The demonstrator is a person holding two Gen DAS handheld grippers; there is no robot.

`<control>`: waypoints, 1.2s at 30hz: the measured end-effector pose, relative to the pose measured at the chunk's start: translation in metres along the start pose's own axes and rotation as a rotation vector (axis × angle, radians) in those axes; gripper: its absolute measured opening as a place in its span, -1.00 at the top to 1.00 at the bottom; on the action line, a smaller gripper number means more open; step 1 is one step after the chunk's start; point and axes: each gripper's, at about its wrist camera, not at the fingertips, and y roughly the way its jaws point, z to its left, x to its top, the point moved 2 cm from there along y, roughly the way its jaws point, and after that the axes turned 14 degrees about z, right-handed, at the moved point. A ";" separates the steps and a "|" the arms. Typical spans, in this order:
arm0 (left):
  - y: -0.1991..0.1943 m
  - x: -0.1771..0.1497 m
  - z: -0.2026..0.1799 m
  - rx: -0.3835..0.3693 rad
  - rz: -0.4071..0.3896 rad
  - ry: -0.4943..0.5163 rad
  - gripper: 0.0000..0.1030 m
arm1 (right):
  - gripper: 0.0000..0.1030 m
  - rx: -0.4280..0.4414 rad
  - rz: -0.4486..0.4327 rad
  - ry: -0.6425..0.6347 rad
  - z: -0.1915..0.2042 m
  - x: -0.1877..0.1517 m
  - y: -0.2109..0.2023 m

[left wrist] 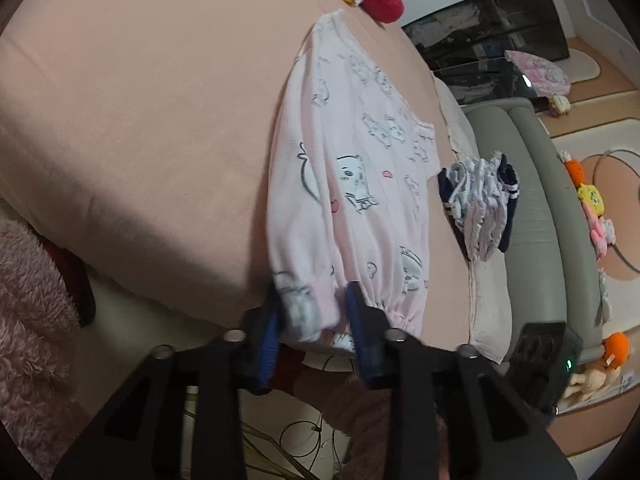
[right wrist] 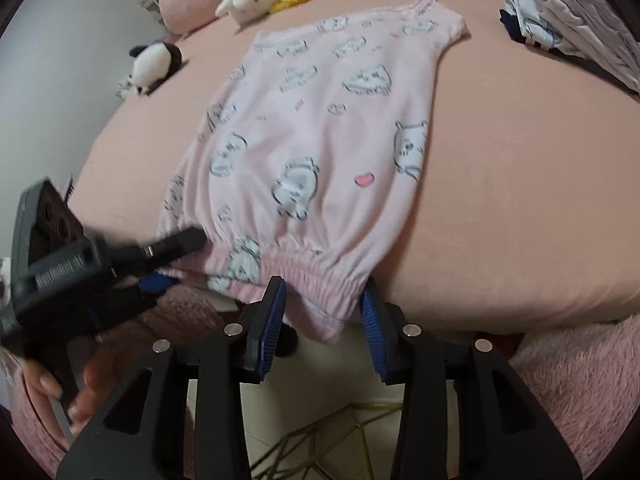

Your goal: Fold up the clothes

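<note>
While the pale pink printed cotton garment (right wrist: 320, 152) lies spread flat on the peach-sheeted bed (right wrist: 500, 200), its elastic hem hangs slightly over the near bed edge. Left gripper (left wrist: 314, 320) and right gripper (right wrist: 324, 304) each straddle that hem, jaws parted, pads not visibly pressing the cloth; nothing pinched yet.

Risks, as judgement:
- Closing on only the top layer would drag one ply and bunch the fold.
- Gathered elastic is thick and springy; a shallow bite could slip out on the lift.
- Uneven lift between the two grippers would skew the fold line.
- The overhanging hem may slide off the bed if nudged.
- The folded striped clothes pile (left wrist: 480, 208) sits near the garment's right side; a wide swing could topple it.
</note>
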 end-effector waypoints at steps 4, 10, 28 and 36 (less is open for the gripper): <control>-0.001 0.009 0.001 -0.076 -0.025 -0.007 0.33 | 0.23 0.051 -0.016 0.055 -0.009 0.004 -0.003; 0.010 0.010 -0.002 0.008 -0.006 0.009 0.64 | 0.51 0.016 -0.028 0.039 -0.007 0.006 0.002; 0.010 0.005 -0.007 0.015 0.032 0.077 0.65 | 0.48 0.053 -0.035 0.037 -0.004 0.014 0.008; 0.002 -0.008 -0.018 0.082 0.009 0.136 0.67 | 0.79 0.163 -0.043 0.025 0.008 0.013 0.000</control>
